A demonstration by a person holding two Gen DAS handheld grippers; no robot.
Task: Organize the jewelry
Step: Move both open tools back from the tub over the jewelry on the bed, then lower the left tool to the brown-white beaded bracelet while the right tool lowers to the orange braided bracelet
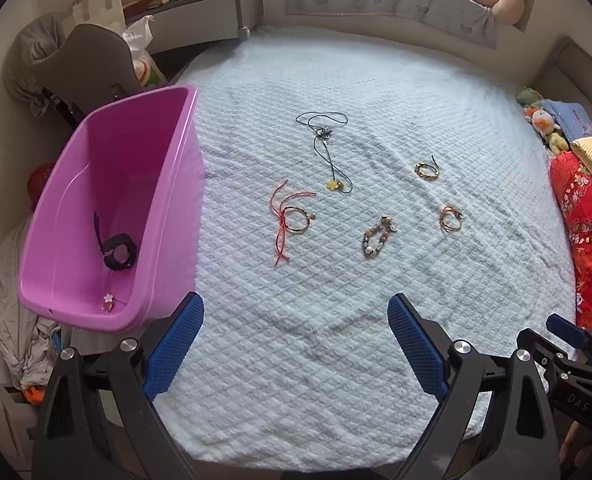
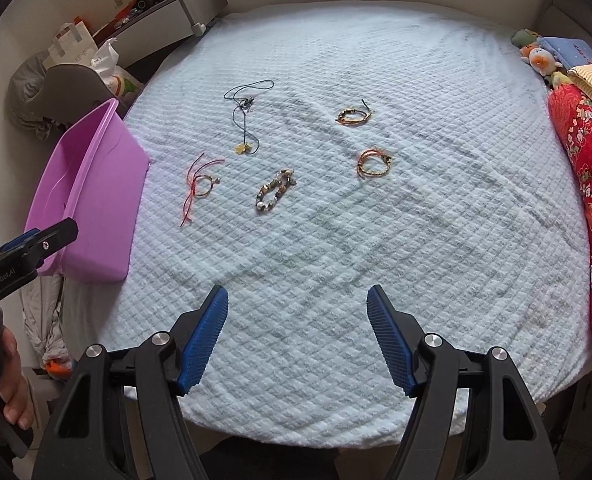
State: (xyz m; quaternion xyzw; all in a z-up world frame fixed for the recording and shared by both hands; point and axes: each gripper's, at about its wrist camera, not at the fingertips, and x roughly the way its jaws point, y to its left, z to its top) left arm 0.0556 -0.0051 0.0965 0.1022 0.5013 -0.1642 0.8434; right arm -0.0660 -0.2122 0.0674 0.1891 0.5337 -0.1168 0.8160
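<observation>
Lying beyond hand-held gripper (image 2: 297, 300): bracelets (image 2: 274, 196)

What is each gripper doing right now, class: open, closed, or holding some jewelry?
Left gripper: open, holding nothing, above the white blanket.
Right gripper: open, holding nothing, above the same blanket.

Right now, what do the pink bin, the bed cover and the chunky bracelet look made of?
Pink bin: probably moulded plastic, smooth and slightly glossy, with light streaks on its walls. Bed cover: soft pale-blue textile, matte, quilted in diamonds. Chunky bracelet: mixed beads, some shiny; stone, glass or plastic, too small to tell.
</observation>
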